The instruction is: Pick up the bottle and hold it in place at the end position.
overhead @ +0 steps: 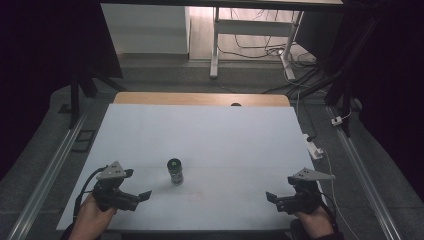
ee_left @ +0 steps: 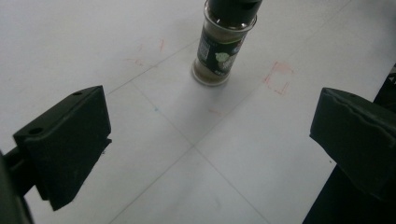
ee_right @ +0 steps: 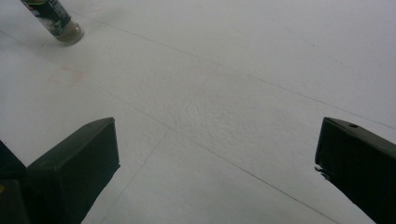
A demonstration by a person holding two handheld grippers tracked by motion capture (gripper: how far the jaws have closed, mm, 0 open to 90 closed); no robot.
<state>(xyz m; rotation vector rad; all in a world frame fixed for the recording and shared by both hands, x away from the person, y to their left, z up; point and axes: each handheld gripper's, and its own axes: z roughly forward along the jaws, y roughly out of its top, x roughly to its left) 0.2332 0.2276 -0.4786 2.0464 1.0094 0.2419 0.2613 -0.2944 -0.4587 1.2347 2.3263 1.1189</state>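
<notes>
Nearest me: left hand-held gripper (overhead: 145,196) and right hand-held gripper (overhead: 270,197), each with jaws spread wide and empty, resting low at the near edge of the white worktop (overhead: 200,130). Item: one spice jar (overhead: 175,171), upright, dark cap, clear body part-filled with pale powder, standing near the worktop's middle, closer to my left gripper and well apart from the right. I judge it light, rigid, smooth-walled and easily tipped; best taken across the labelled body below the cap.
</notes>
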